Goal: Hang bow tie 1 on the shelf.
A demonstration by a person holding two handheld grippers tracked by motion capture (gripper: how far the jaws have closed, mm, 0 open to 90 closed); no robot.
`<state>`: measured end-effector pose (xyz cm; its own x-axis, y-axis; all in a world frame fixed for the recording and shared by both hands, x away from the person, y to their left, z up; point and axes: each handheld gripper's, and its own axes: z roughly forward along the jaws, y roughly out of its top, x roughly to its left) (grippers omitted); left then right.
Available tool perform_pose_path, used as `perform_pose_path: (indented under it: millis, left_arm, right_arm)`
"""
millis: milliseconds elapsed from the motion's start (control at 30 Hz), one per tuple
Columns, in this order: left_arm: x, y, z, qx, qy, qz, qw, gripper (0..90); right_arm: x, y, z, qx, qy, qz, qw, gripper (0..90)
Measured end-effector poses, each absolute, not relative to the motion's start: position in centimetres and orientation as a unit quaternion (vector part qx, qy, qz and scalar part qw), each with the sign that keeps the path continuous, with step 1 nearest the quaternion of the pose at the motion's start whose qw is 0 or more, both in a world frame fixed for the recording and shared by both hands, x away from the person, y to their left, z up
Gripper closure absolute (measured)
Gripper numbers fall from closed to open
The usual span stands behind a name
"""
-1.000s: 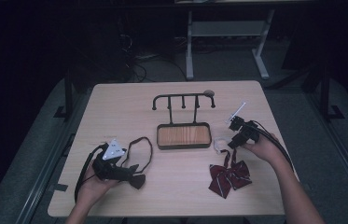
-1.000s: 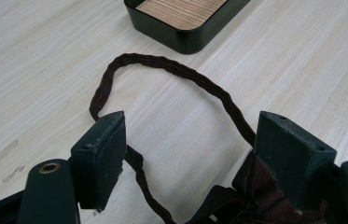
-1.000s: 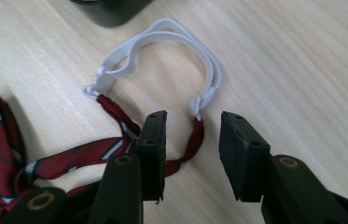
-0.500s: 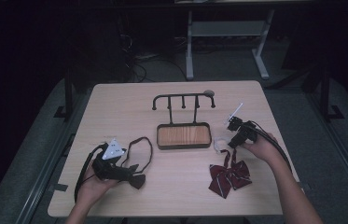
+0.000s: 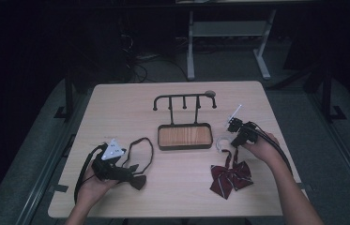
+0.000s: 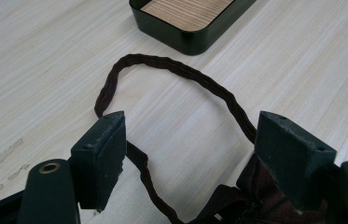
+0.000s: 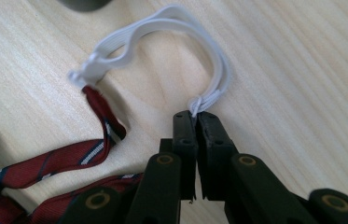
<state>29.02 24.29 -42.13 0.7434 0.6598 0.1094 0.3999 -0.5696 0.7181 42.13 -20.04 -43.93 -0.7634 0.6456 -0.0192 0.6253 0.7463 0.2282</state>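
One pale wood table [image 5: 130, 108], dark room, grey floor [image 5: 32, 154]

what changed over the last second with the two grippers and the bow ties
The right gripper has just been closing its jaws and now pinches the white elastic loop of the red striped bow tie. The left gripper stayed open over the dark bow tie's strap. Both hands, both ties and the hook stand kept their places.

High view looks down on the whole table [image 5: 116, 108]; both claw views skim its top closely.
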Motion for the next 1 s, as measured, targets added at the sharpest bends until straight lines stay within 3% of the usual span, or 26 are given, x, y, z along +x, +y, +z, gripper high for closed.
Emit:
perform_pose_path:
  millis: [367,1000]
  left_arm:
    - [29.0,24.5,-42.0,0.863,0.310,0.189,0.352,25.6]
    - [29.0,24.4,-42.1,0.863,0.310,0.186,0.352,25.5]
  right_arm:
    - [41.5,-20.4,-42.9,0.337,0.933,0.112,0.054,86.7]
    - [38.3,-22.1,-37.7,0.294,0.940,0.169,0.031,86.7]
